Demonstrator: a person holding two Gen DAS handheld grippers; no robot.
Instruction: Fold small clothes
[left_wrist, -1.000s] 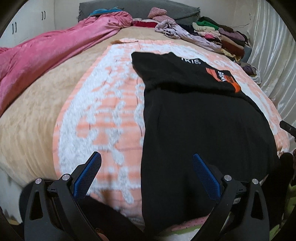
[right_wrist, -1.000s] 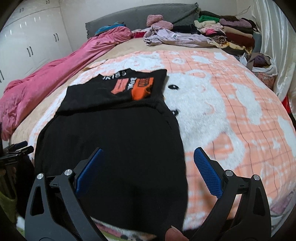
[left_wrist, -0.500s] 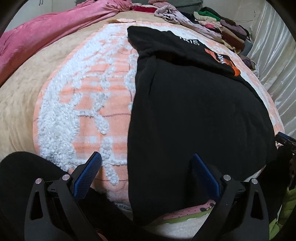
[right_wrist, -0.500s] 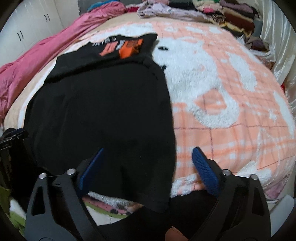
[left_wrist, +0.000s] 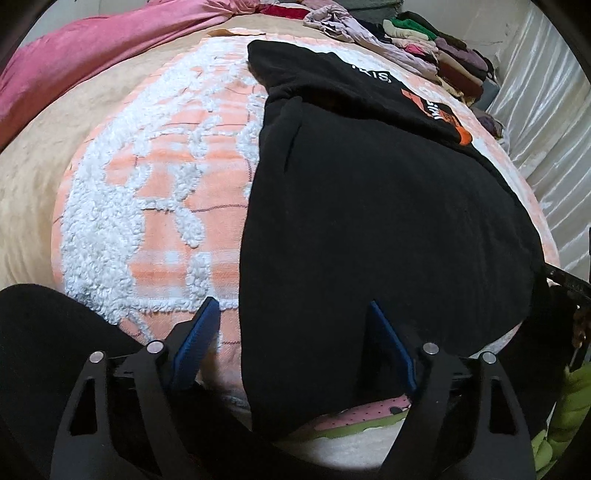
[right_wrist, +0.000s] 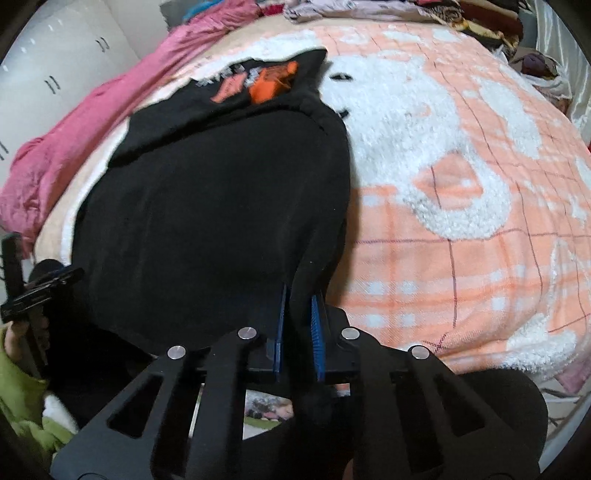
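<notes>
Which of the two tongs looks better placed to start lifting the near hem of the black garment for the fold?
Right. The right tongs are already shut on the near corner of the black garment, cloth pinched between the pads. The left tongs are open, straddling the other hem corner without gripping.

Black T-shirt (left_wrist: 388, 206) with an orange print block and white lettering at the far end. Peach-orange blanket (left_wrist: 155, 192) beneath, crossed by thin dark grid lines and patched with fluffy white shapes. Plain beige sheet (left_wrist: 33, 155) to the left. Shiny pink quilt (left_wrist: 85, 48) far left. Black gripper frames with blue finger pads (right_wrist: 317, 325). White wardrobe doors (right_wrist: 55, 62) with dark handles. Mixed purple, green and maroon clothes pile (left_wrist: 436, 48) far right.
</notes>
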